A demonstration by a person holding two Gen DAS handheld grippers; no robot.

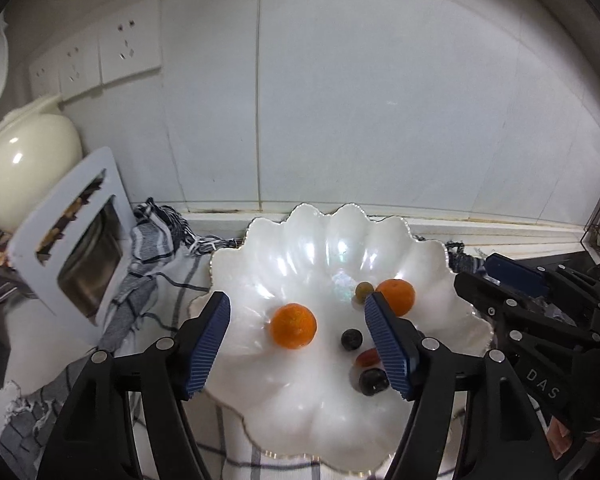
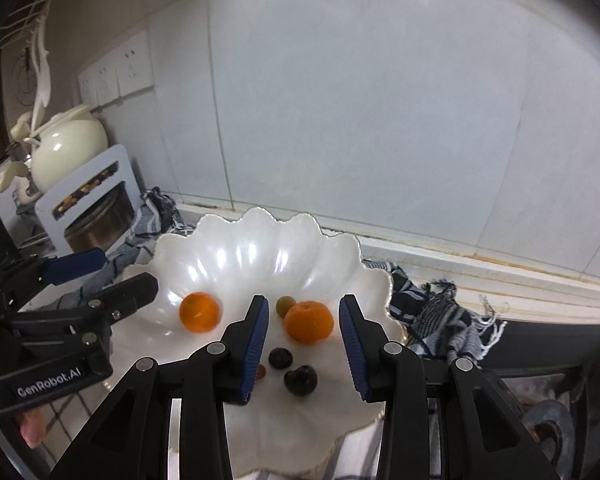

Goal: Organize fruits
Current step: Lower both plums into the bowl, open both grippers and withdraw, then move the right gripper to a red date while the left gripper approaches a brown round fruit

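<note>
Left tongs (image 1: pixel 296 340) and right tongs (image 2: pixel 304 344), both agape, empty.

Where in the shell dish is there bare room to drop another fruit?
Free: the dish's back lobes, behind both oranges; also the near lobes toward the grippers. Crowded: right of centre, where the right orange, green grape, two dark fruits and a reddish one cluster. The left orange sits apart.
</note>
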